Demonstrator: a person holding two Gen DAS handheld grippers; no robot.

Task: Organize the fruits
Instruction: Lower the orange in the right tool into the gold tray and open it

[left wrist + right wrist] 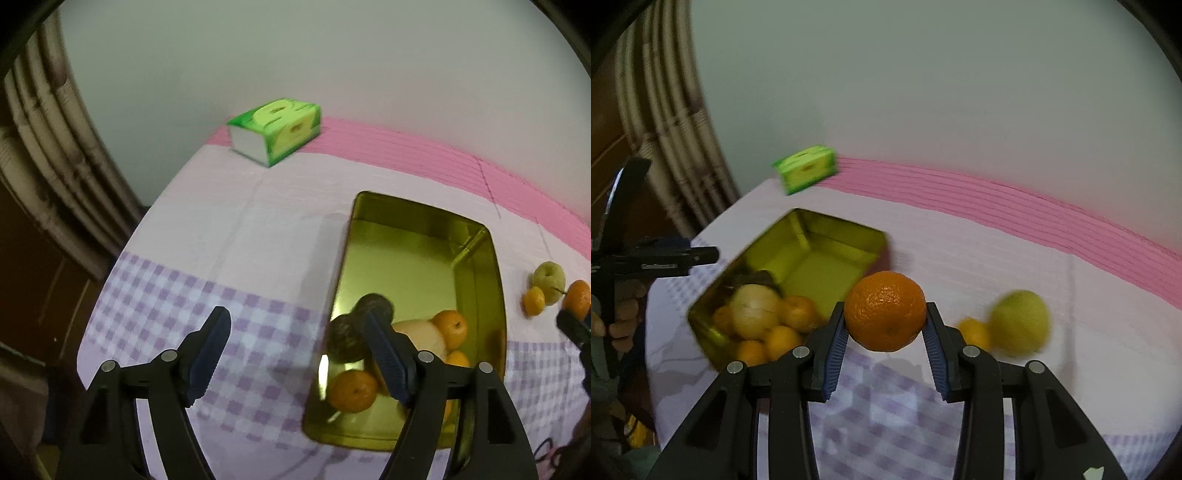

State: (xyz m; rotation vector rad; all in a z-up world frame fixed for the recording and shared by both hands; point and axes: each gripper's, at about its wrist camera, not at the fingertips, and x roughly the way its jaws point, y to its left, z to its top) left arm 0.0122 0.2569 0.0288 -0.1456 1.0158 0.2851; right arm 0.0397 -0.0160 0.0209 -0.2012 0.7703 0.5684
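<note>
1. The right gripper (885, 321) tilts downward over the tablecloth (979, 258), pinching an orange (885, 311) between its blue pads, clear of the cloth.
2. The gold tin (827, 243) sits at ten o'clock from that orange, with oranges and a pale fruit inside.
3. A green apple (1019, 319) and a small orange (975, 332) lie at three o'clock.
4. The left gripper (297, 332) angles down, spread, holding nothing, its right finger over the tin's near end.
5. A tissue pack (275, 129) rests at twelve o'clock.

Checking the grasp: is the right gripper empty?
No, the right gripper is clamped on a round orange between its blue pads.
</note>
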